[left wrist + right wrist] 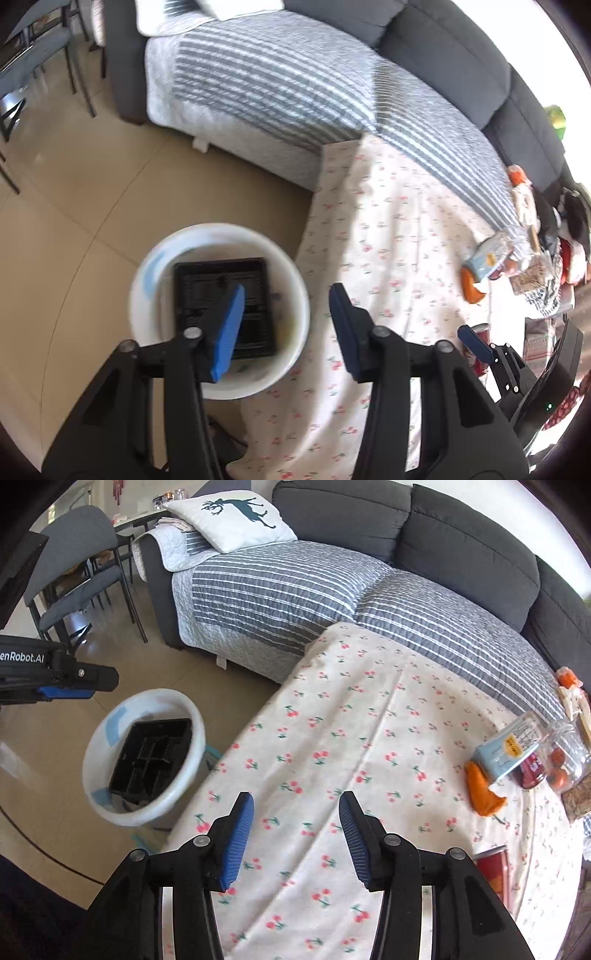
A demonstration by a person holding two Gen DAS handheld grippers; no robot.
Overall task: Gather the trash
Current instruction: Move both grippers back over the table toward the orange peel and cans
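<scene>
Two grippers, both mine, jaws spread wide and holding nothing; left gripper [286, 325] hovers over the white bin [147, 280] on the floor, which contains a black plastic tray [207, 284]; right gripper [295, 834] hangs above the cherry-print cloth [369, 720]; an orange wrapper [482, 790] and a pale blue packet [504, 753] lie at the cloth's far right.

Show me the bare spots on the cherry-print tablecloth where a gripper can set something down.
The tablecloth is bare from its sofa-side edge down to the right gripper, and left to the edge above the white bin. The far right is crowded: orange wrapper, blue carton, glass jar.
</scene>
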